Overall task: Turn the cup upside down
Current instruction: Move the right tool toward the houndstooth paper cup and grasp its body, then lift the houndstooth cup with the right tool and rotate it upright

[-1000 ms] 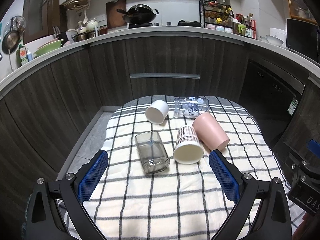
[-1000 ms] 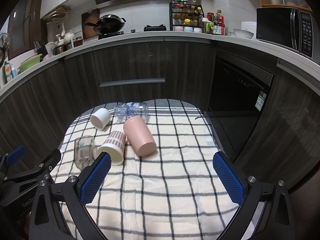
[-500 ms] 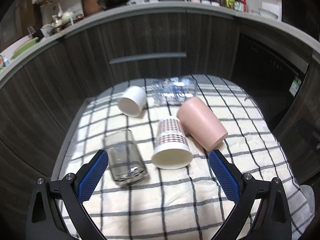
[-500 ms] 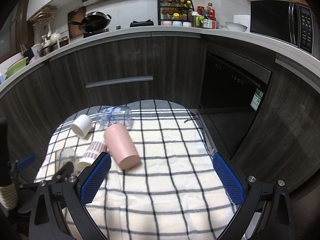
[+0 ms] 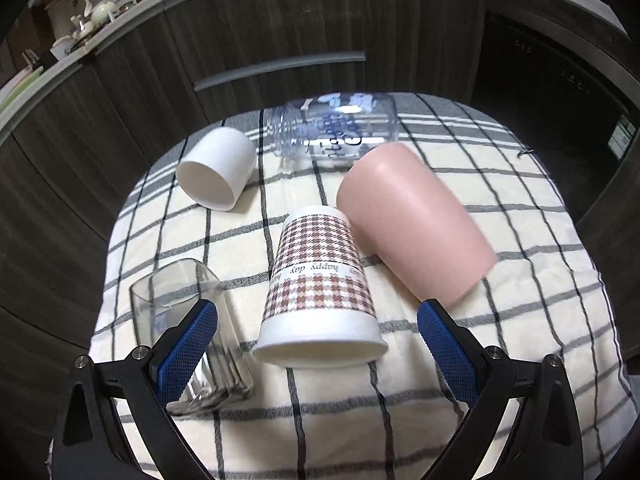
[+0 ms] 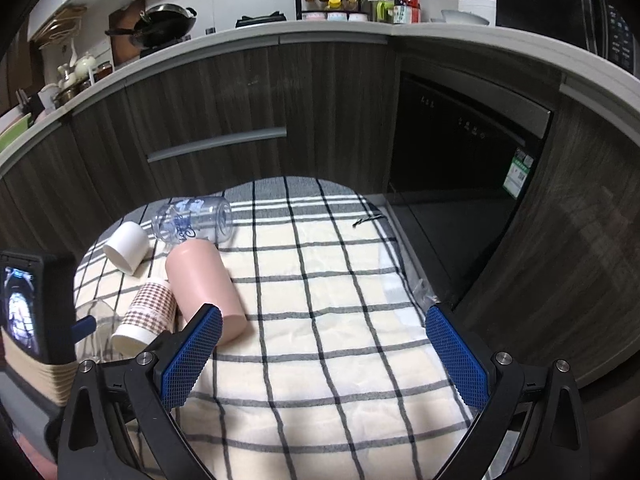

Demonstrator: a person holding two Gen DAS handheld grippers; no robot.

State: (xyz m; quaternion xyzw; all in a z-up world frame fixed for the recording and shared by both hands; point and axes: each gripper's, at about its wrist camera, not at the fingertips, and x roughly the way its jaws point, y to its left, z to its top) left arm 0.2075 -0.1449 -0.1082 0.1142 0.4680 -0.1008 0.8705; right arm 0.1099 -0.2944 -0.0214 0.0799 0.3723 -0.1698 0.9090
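Five empty vessels lie tipped on the checked cloth; left gripper spreads wide before the houndstooth cup, right gripper wide, holding nothing

The left claw is spread wide just before a checked cup lying on its side, mouth near. A glass lies left, a pink cup right.

Dark wood-grain curved cabinets run beneath a pale grey countertop. A black built-in dishwasher sits right; a black wok stands far left.
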